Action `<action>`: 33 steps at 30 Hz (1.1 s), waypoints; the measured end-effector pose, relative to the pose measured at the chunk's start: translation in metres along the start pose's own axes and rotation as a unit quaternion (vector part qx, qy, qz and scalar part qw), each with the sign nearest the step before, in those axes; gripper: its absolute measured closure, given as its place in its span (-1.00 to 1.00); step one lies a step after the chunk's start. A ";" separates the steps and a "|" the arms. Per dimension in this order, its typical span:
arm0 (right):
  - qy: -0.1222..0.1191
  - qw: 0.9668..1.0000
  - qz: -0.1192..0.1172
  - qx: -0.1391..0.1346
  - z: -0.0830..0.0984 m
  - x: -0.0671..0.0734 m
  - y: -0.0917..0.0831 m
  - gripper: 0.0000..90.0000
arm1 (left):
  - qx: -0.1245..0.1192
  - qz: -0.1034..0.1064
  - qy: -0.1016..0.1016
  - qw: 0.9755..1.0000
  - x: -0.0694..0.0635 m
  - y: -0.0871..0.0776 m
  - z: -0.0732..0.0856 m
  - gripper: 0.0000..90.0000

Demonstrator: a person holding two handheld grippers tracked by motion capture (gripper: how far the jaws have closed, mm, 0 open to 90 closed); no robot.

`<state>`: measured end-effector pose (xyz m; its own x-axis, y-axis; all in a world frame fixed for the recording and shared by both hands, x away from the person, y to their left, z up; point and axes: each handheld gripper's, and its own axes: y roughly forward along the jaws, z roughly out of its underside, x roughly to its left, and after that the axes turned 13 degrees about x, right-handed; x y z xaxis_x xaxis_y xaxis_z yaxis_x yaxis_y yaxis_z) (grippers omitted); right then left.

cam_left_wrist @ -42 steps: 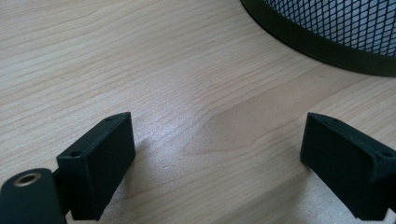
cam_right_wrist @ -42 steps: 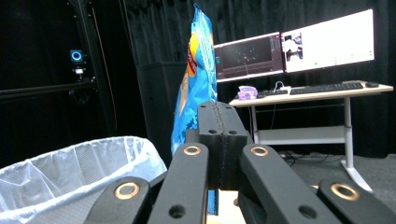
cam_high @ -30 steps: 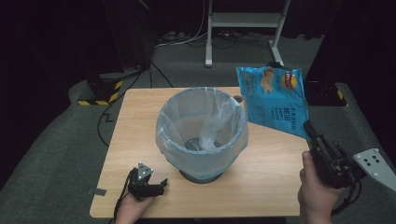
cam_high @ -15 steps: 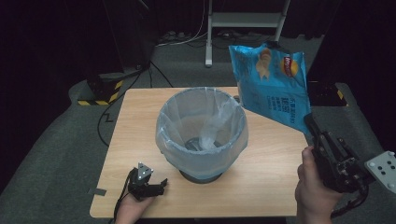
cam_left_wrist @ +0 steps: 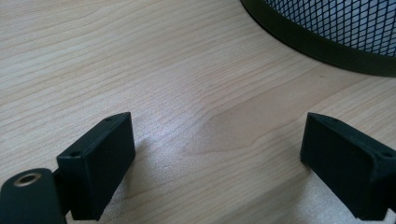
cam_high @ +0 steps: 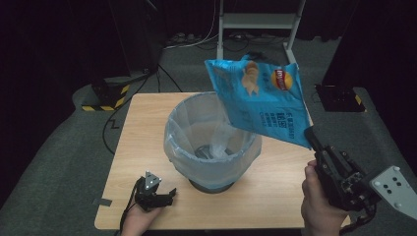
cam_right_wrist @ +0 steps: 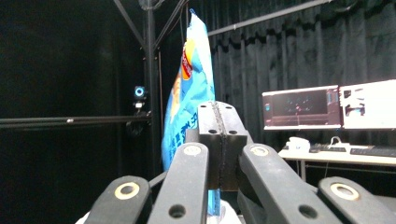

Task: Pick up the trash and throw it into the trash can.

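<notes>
Wooden table [cam_high: 142,132], pale grain, set on grey floor amid dark curtains.

Mesh waste bin [cam_high: 212,142] at table centre, lined with a translucent bag folded over the rim; some crumpled stuff at the bottom, too dim to identify. Black base ring and mesh wall of the bin at upper right in the left gripper view, near the jaws but apart from them.

Blue chip bag [cam_high: 259,101] held up in the air, tilted, above the right side of the bin, overlapping its rim in the high view. Lower right corner pinched by the right gripper [cam_high: 312,137]; jaws pressed together on the bag's edge. In the right gripper view, bag standing tall above the closed jaws, seen nearly edge-on. Right hand [cam_high: 317,204] wrapped round the gripper body at table's right front edge.

Left gripper [cam_high: 169,194] low on the table near the front left, in front of the bin; jaws wide apart, nothing between them but bare wood.
</notes>
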<state>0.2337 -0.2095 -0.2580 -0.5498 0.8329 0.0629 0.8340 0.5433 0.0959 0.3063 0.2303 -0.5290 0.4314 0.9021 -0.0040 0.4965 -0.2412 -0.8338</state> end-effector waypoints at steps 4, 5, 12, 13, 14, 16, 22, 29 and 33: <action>0.002 1.000 -0.009 0.013 0.004 0.001 0.000 1.00 | 0.000 0.000 0.000 1.000 0.000 0.000 0.000 -0.78; 0.001 1.000 -0.011 0.017 0.005 0.001 -0.001 1.00 | 0.000 0.000 0.000 1.000 0.000 0.000 0.000 -0.78; 0.005 1.000 -0.013 0.023 0.008 -0.002 -0.002 1.00 | -0.001 -0.001 0.000 1.000 0.000 0.000 0.000 -0.78; 0.006 0.999 -0.015 0.027 0.009 -0.002 -0.001 1.00 | -0.001 -0.001 0.000 1.000 0.000 0.000 0.000 -0.78; 0.006 0.999 -0.015 0.027 0.009 -0.002 -0.001 1.00 | -0.001 -0.001 0.000 1.000 0.000 0.000 0.000 -0.78; 0.005 0.999 -0.019 0.032 0.009 -0.001 0.001 1.00 | -0.001 -0.001 0.000 1.000 0.000 0.000 0.000 -0.78; 0.005 0.999 -0.022 0.039 0.010 0.001 0.007 0.98 | -0.001 -0.001 0.000 1.000 0.000 0.000 0.000 -0.78; 0.004 0.999 -0.021 0.048 0.008 0.003 0.015 0.83 | -0.001 -0.001 0.000 1.000 0.000 0.000 0.000 -0.78; 0.006 0.998 -0.025 0.054 0.010 0.004 0.020 0.80 | -0.001 -0.001 0.000 1.000 0.000 0.000 0.000 -0.78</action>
<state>0.2481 -0.1940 -0.2658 -0.5904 0.8038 0.0733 0.8056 0.5925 -0.0081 0.3063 0.2303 -0.5291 0.4304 0.9027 -0.0033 0.4980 -0.2405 -0.8332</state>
